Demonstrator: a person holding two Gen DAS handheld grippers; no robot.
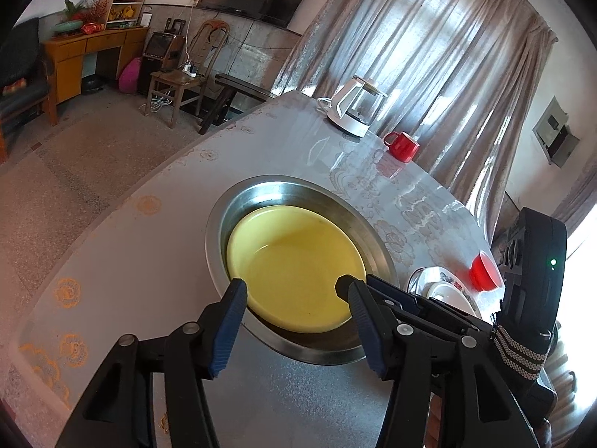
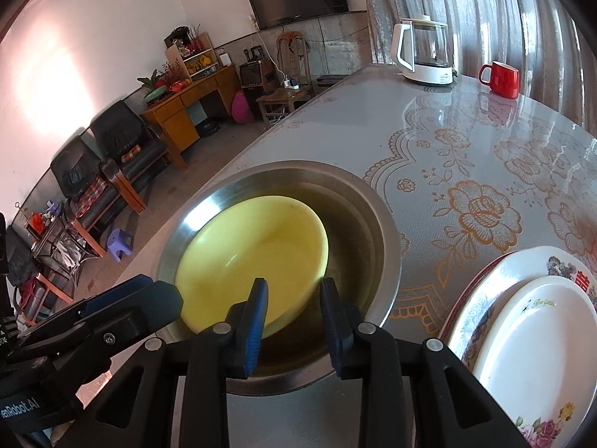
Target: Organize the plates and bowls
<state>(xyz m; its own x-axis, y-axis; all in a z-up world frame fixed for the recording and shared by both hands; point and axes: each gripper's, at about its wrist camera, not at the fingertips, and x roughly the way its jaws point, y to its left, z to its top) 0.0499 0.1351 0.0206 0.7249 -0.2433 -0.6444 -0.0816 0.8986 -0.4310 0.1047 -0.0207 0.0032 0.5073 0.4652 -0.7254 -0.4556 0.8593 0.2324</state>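
A yellow bowl (image 1: 294, 265) lies inside a round steel basin (image 1: 291, 190) sunk in the table; both also show in the right wrist view, the bowl (image 2: 253, 261) and the basin (image 2: 377, 239). My left gripper (image 1: 291, 287) is open and empty, its fingers over the bowl's near rim. My right gripper (image 2: 294, 291) is open and empty, above the bowl's near right edge. A small white plate (image 2: 533, 347) sits stacked on a larger flowered plate (image 2: 496, 276) to the right. The plates also show in the left wrist view (image 1: 444, 287).
A white-and-glass kettle (image 2: 425, 52) and a red mug (image 2: 502, 78) stand at the table's far side. A blurred red object (image 1: 485, 272) lies beyond the plates. The table edge runs on the left, with chairs and a desk beyond.
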